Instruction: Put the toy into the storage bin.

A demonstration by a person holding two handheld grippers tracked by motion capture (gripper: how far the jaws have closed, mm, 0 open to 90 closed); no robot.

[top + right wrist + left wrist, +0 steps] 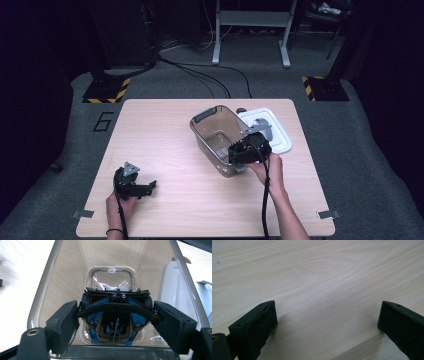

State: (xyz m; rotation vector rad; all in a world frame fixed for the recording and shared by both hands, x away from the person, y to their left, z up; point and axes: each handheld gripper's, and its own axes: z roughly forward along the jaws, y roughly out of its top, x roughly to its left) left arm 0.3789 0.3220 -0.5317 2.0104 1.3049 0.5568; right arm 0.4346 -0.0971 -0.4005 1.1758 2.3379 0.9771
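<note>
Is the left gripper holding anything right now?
No: in the left gripper view the left gripper has its jaws wide apart over bare table, with nothing between them.

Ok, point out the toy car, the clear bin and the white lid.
toy car (113,322), right gripper view, blue and black body.
clear bin (201,116), high view, grey handle.
white lid (282,141), high view, right edge.

The wooden table (165,145) carries a clear plastic box (212,131) and white lid (272,131).
</note>
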